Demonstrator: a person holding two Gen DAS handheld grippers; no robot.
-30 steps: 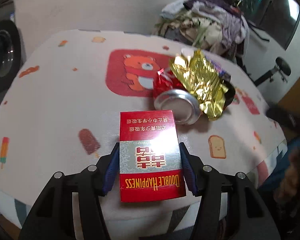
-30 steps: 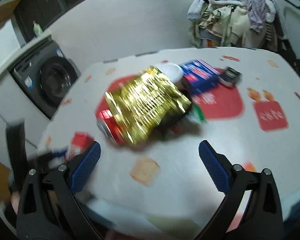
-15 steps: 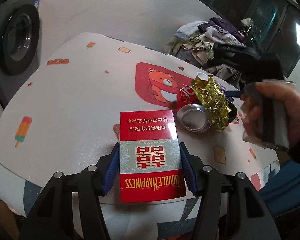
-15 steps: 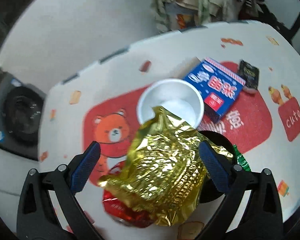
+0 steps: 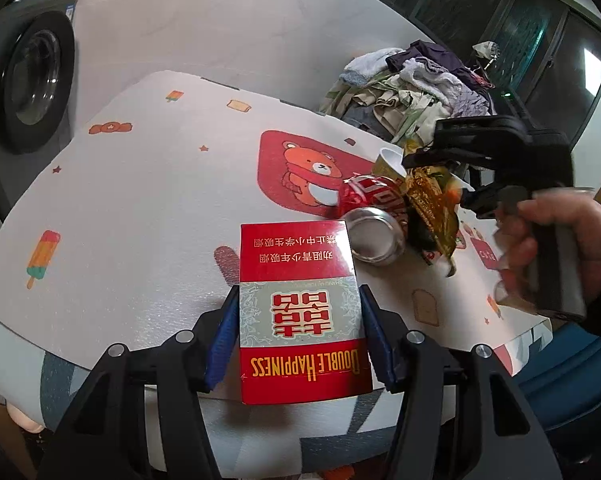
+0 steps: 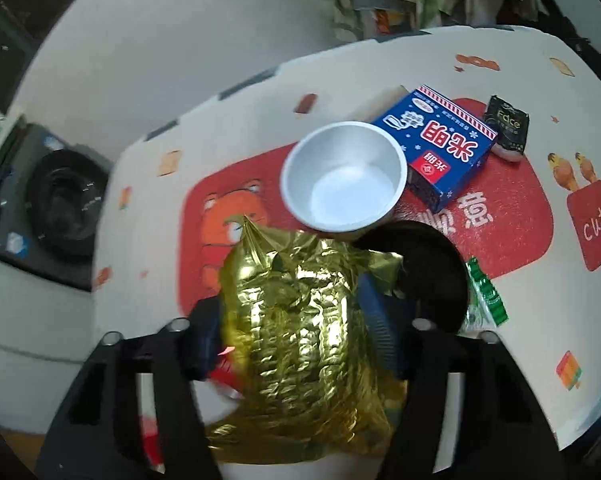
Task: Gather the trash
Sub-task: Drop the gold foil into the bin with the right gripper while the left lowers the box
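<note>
- A desk (image 5: 148, 184) with a white cover printed with a red bear patch, ice lollies and toast is carrying the trash; a washer (image 5: 24, 80) is standing to the left and a heap of clothes (image 5: 412, 88) is lying behind.
- The left claw (image 5: 300, 340) is clamping a red pack (image 5: 300, 312) reading "DOUBLE HAPPINESS", over the near desk edge.
- The right claw (image 6: 296, 328) is closing on a gold wrapper (image 6: 304, 344), which is hiding most of its fingers and the red can (image 5: 374, 220) just beyond the pack.
- A white cup (image 6: 342, 176) is touching a blue box (image 6: 440, 152) with Chinese print; a black sachet (image 6: 506, 130) reading "Face" is lying beside it.
- A dark round thing (image 6: 428, 268) and a green scrap (image 6: 486, 296) are sitting partly hidden, hard to make out.
</note>
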